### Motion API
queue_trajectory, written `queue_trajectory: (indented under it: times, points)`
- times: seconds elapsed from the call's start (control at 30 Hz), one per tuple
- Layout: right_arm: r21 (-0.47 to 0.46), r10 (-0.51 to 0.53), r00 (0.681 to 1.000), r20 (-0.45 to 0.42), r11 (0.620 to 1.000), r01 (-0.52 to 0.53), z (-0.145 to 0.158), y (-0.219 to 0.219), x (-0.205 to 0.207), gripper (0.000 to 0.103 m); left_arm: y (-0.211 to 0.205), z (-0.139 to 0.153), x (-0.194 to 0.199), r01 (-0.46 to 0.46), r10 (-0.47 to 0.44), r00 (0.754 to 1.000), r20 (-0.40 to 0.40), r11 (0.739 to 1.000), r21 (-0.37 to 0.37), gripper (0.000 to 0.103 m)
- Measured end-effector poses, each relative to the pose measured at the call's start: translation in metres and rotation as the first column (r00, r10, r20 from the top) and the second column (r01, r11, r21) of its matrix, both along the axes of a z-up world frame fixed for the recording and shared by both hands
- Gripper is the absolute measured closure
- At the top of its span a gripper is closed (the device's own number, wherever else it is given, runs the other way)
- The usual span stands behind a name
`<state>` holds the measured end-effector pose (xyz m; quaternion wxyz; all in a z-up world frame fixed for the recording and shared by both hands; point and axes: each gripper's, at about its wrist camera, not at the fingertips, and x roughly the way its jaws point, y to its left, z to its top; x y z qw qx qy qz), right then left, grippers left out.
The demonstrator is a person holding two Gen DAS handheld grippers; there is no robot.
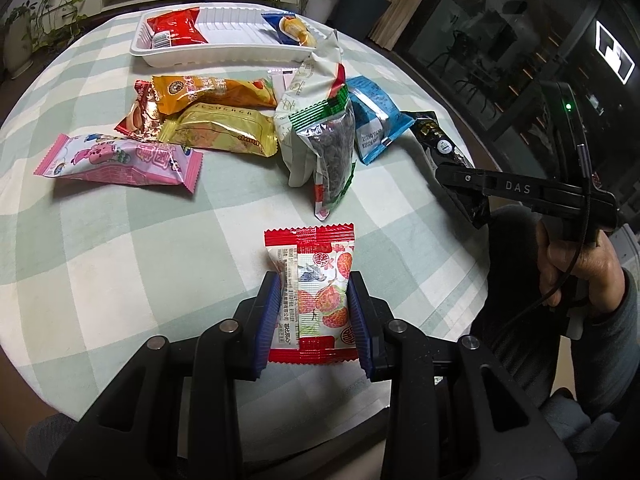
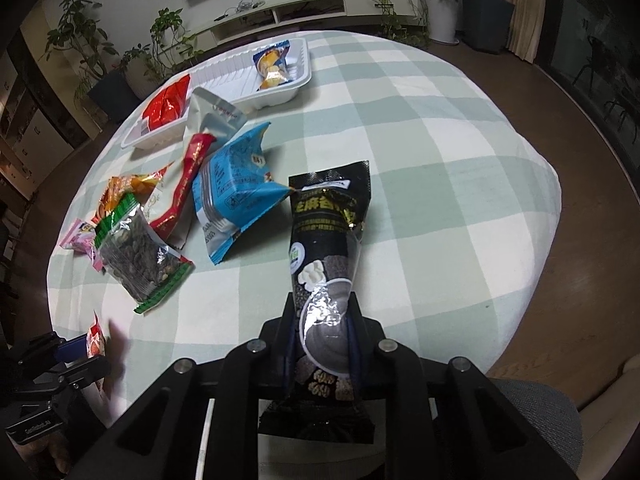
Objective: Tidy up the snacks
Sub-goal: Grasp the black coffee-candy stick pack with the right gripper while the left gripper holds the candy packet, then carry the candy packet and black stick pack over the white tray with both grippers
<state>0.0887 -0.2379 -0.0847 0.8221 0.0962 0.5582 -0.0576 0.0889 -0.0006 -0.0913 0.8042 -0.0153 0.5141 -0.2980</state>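
Our left tool [image 1: 314, 312] clamps a red-and-white strawberry-print snack packet [image 1: 316, 292]; our right tool [image 2: 322, 330] is closed on a long black glossy snack pouch [image 2: 326, 264]. Both packets sit well short of the white ribbed plastic tray [image 1: 224, 56] at the tabletop's far side. Only a red foil packet [image 1: 178, 26] and a blue wrapper [image 1: 286, 28] lie inside that tray. We judge the job barely begun: a heap of assorted bags [image 1: 224, 120] waits just before the tray.

Snack pile [image 1: 240, 120] before tray [image 1: 224, 54]
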Motion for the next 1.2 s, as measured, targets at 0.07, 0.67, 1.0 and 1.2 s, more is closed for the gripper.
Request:
queue_trajectory:
  times: [0.07, 0.67, 1.0, 1.2]
  points:
    - [0.009, -0.006, 1.0, 0.007, 1.0, 0.006, 0.002, -0.002, -0.001, 0.082, 0.001, 0.001, 0.0, -0.004, 0.004, 1.0, 0.001, 1.0, -0.007, 0.072]
    - [0.09, -0.081, 0.994, 0.078, 0.993, 0.074, 0.019, -0.034, -0.007, 0.082, 0.049, 0.031, 0.013, -0.098, 0.102, 0.994, 0.03, 0.99, -0.099, 0.072]
    - [0.085, -0.137, 0.97, 0.203, 0.989, 0.122, 0.063, -0.079, 0.018, 0.082, 0.074, 0.087, 0.086, -0.154, 0.167, 0.977, 0.135, 0.983, -0.104, 0.072]
    - [0.071, -0.057, 0.94, 0.335, 0.997, 0.035, 0.111, -0.075, 0.062, 0.082, 0.06, 0.123, 0.158, -0.148, 0.158, 0.968, 0.196, 0.987, -0.066, 0.072]
